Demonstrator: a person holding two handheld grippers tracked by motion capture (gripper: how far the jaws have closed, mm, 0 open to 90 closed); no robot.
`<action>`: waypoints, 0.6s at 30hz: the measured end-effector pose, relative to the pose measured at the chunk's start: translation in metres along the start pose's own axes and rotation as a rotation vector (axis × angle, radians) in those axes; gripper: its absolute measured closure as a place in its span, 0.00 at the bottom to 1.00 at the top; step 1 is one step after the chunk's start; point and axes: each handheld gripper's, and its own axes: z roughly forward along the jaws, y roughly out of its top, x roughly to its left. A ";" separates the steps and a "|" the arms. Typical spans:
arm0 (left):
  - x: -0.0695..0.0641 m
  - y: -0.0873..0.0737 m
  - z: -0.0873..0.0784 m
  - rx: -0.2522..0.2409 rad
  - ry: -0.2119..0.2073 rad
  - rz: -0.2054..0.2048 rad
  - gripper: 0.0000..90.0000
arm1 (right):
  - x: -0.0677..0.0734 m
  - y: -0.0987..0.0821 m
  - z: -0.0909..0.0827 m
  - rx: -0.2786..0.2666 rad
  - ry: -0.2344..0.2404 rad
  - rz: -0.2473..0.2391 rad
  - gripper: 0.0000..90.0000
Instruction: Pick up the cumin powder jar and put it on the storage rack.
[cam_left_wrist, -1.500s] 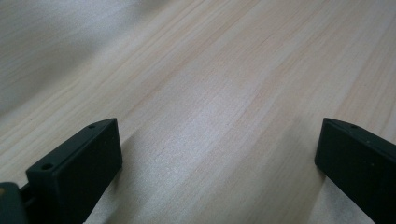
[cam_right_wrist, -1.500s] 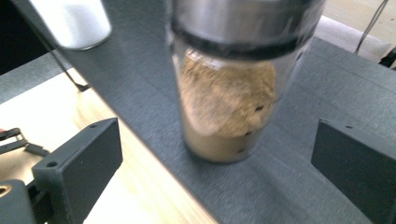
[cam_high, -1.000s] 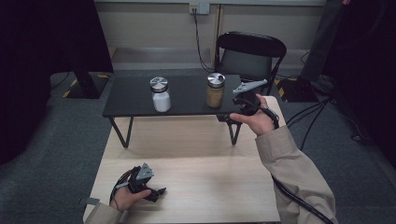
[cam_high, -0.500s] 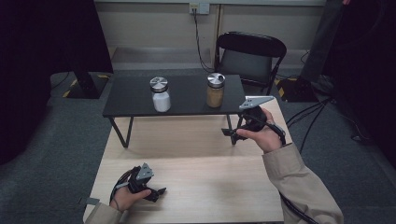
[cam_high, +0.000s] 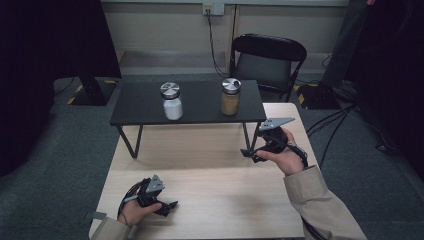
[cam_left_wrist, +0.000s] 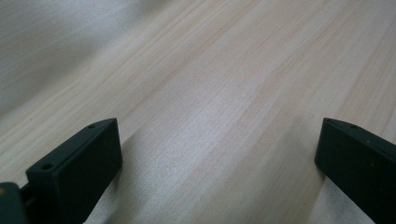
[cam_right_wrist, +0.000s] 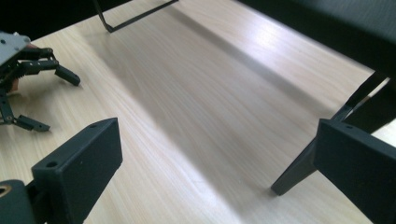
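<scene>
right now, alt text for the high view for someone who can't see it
A person holds an open right hand-held gripper above a wooden table, the left hand-held gripper low near its front edge. Behind, a small black table carries a white jar and a tan jar.

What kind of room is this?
Probably a lab or studio for recording. A plain wooden table holds a small black shelf with two jars, dark curtains hang around, and cables trail across grey carpet.

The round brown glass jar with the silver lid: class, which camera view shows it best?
The high view: the round brown glass jar with the silver lid stands whole on the black shelf. Both claw views look at the wooden tabletop instead.
</scene>
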 end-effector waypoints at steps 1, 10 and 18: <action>0.000 0.000 0.000 0.000 0.000 0.000 0.00 | 0.000 -0.004 0.001 -0.002 0.002 0.002 0.01; 0.000 0.000 0.000 0.000 0.000 -0.001 0.00 | 0.001 -0.018 0.001 -0.009 0.007 0.003 0.01; 0.000 0.000 0.000 -0.001 0.001 -0.001 0.00 | 0.003 -0.029 0.002 -0.004 0.010 0.004 0.01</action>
